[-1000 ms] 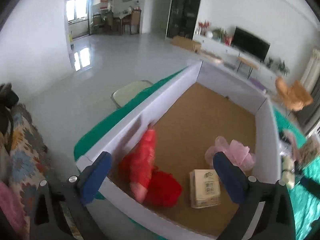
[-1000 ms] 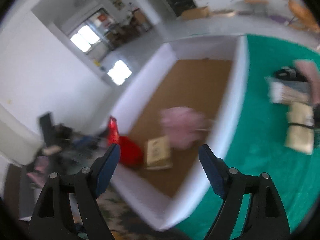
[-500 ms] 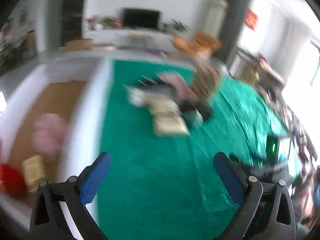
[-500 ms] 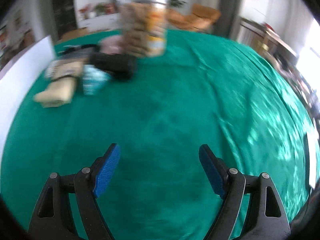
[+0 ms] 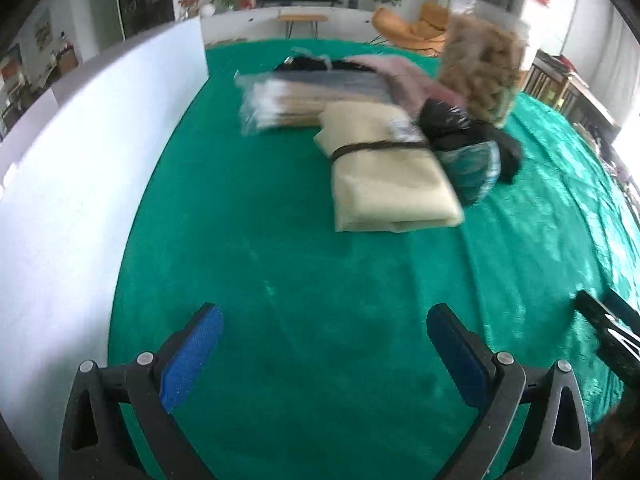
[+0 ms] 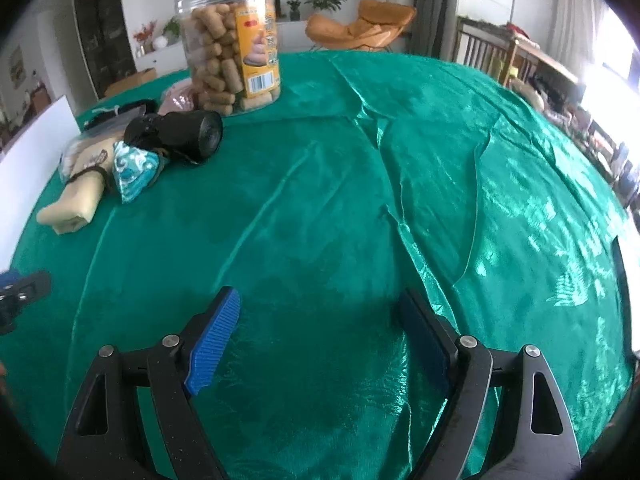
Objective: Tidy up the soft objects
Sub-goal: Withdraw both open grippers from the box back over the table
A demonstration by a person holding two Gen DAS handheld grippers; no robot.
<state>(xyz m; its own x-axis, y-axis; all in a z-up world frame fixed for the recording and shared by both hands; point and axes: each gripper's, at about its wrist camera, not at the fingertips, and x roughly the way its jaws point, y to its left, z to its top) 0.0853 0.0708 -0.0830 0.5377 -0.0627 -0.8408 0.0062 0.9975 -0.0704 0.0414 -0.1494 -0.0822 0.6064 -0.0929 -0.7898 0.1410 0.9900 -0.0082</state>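
A pile of soft items lies on the green cloth ahead. A folded cream cloth [image 5: 388,176] tied with a dark band is nearest; it also shows in the right wrist view [image 6: 76,200]. Beside it lie a blue patterned pouch [image 5: 474,166], also in the right wrist view [image 6: 132,168], a black roll [image 6: 180,134], bagged beige items [image 5: 280,108] and a pink cloth [image 5: 404,76]. My left gripper [image 5: 324,344] is open and empty above bare cloth, well short of the pile. My right gripper [image 6: 320,332] is open and empty, right of the pile.
A white box wall [image 5: 80,168] runs along the left. A clear jar of cork-like pieces [image 6: 232,40] stands behind the pile. The green cloth [image 6: 440,160] is wrinkled on the right. The right gripper's tip [image 5: 608,328] shows at the left wrist view's right edge.
Both grippers swung away from the box with the red, pink and carton items to face the green cloth and the pile. Both stayed open and empty.
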